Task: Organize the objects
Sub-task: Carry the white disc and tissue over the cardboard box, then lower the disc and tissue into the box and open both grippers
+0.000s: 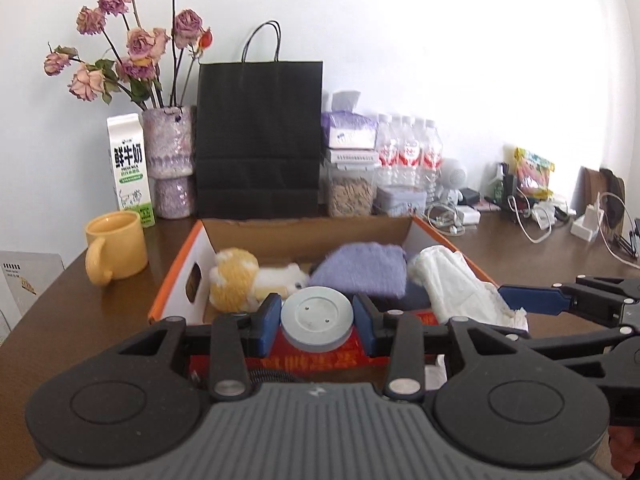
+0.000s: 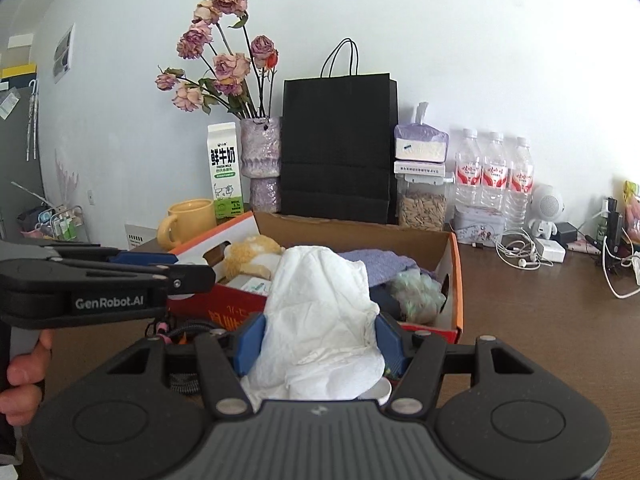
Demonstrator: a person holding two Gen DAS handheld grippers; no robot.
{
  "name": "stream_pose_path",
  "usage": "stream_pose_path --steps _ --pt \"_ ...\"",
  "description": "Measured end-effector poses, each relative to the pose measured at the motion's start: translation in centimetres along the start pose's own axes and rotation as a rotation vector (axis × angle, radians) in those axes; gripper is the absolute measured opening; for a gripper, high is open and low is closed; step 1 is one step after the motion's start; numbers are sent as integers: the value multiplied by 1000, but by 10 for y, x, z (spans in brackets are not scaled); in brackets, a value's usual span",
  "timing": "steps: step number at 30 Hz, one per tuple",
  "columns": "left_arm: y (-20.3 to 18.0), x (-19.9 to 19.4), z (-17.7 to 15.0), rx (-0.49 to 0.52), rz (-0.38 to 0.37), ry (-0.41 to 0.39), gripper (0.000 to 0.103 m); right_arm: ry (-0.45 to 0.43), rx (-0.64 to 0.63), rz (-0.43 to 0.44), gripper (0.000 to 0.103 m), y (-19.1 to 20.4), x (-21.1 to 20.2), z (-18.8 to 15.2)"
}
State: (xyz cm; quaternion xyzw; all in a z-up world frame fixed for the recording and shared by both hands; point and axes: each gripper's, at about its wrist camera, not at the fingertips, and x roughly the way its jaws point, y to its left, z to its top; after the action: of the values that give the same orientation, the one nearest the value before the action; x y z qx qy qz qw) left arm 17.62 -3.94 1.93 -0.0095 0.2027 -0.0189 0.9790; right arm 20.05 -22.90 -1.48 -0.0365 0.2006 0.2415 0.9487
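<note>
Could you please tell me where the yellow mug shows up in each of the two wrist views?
Left wrist view: the yellow mug sits at the left, on the table beside the cardboard box.
Right wrist view: the yellow mug is left of centre, behind the box's far left corner.
Shared landmark: the milk carton right behind the mug.

The white cloth (image 2: 320,320) covers the box (image 2: 456,280) contents behind it. The disc's (image 1: 317,314) underside is hidden. A hand (image 2: 20,376) is cut off at the right wrist view's left edge. Small items by the cables (image 1: 536,216) are too small to identify.
</note>
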Motion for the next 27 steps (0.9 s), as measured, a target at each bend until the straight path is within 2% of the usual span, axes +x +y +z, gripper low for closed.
stream_pose_path --steps 8,16,22,27 --pt "17 22 26 -30 12 -56 40 -16 -35 -16 59 3 41 29" --pt "22 63 45 -42 6 -61 40 -4 -42 -22 60 -2 88 49" --pt "30 98 53 -52 4 -41 40 20 -30 -38 60 -13 122 57" --pt "37 125 47 -66 5 10 40 22 10 -38 60 -25 135 52"
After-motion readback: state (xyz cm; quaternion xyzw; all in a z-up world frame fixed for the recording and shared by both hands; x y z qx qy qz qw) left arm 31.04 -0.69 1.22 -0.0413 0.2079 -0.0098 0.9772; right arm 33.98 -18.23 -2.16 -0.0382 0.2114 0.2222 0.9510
